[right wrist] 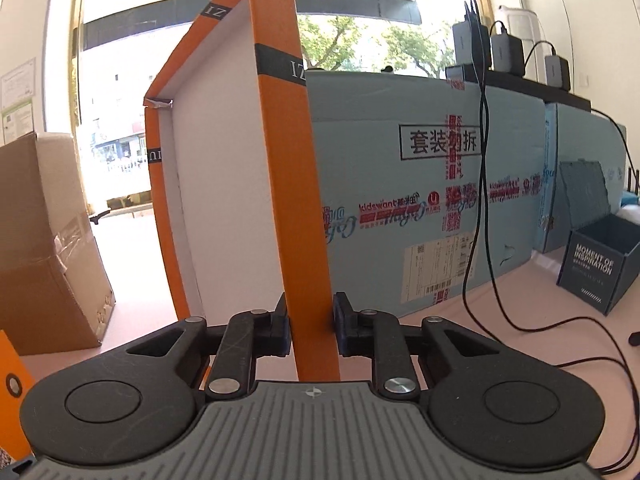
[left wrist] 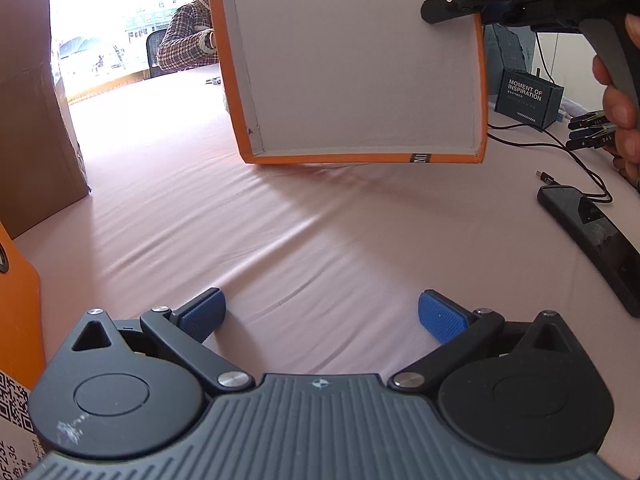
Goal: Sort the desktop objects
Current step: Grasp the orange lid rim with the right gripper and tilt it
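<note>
In the left wrist view, the left gripper [left wrist: 322,314] hangs with its blue pads [left wrist: 440,322] spread wide and only the pink tablecloth [left wrist: 280,232] between them. To its left stands a brown cardboard box [left wrist: 32,120]. Ahead of it the orange box lid [left wrist: 360,64] is tilted up with its white inside facing this camera, the lower rim just above the cloth. At the lid's upper right edge the right gripper [left wrist: 476,12] pinches the wall, a hand [left wrist: 620,112] on its handle. Farther right sit a dark blue box [left wrist: 528,98] printed "MOMENT OF INSPIRATION", black cables [left wrist: 576,160] and a black tray [left wrist: 596,236].

The right wrist view alone shows the grip close up: the right gripper [right wrist: 310,326] is clamped on the orange lid wall [right wrist: 304,240], one pad on either face, and the lid rises edge-on straight ahead of it. Left of it stands the same cardboard box [right wrist: 48,240]. Behind the lid, unseen by the other camera, runs a long light blue carton [right wrist: 420,184] with red printed tape, chargers [right wrist: 508,50] on a shelf above it. The dark blue box [right wrist: 596,268] stands open to the right.
</note>
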`<state>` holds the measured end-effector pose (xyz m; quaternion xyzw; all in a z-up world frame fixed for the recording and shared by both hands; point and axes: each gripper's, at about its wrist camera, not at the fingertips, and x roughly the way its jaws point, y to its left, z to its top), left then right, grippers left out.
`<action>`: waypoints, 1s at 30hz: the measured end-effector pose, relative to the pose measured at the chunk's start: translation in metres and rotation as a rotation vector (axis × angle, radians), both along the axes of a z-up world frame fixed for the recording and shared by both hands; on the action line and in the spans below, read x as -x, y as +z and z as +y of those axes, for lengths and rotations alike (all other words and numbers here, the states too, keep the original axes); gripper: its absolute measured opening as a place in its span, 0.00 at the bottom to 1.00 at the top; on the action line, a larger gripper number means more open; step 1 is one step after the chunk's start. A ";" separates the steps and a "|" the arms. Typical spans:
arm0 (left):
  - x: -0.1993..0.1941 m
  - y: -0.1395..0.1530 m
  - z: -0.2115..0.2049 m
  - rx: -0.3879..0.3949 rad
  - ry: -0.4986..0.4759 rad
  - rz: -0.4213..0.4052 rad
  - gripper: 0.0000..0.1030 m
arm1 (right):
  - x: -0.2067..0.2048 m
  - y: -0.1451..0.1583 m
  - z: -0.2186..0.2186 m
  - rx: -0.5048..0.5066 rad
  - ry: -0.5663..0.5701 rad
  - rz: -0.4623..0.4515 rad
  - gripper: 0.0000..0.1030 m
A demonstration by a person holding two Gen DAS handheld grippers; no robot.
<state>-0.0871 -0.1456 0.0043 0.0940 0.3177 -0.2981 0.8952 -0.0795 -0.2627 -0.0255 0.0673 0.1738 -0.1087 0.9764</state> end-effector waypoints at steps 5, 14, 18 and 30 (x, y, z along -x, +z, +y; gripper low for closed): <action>-0.002 0.003 0.005 0.033 0.014 0.013 1.00 | 0.035 0.007 -0.002 0.067 -0.018 -0.066 0.17; 0.001 0.023 0.022 0.117 0.050 0.012 1.00 | 0.097 0.032 -0.014 0.144 -0.079 -0.121 0.17; 0.010 0.053 0.038 0.181 0.069 -0.064 1.00 | 0.120 0.035 0.004 0.264 -0.063 -0.137 0.16; 0.013 0.120 0.090 0.253 0.238 -0.203 1.00 | 0.137 0.052 0.083 0.323 0.169 -0.149 0.27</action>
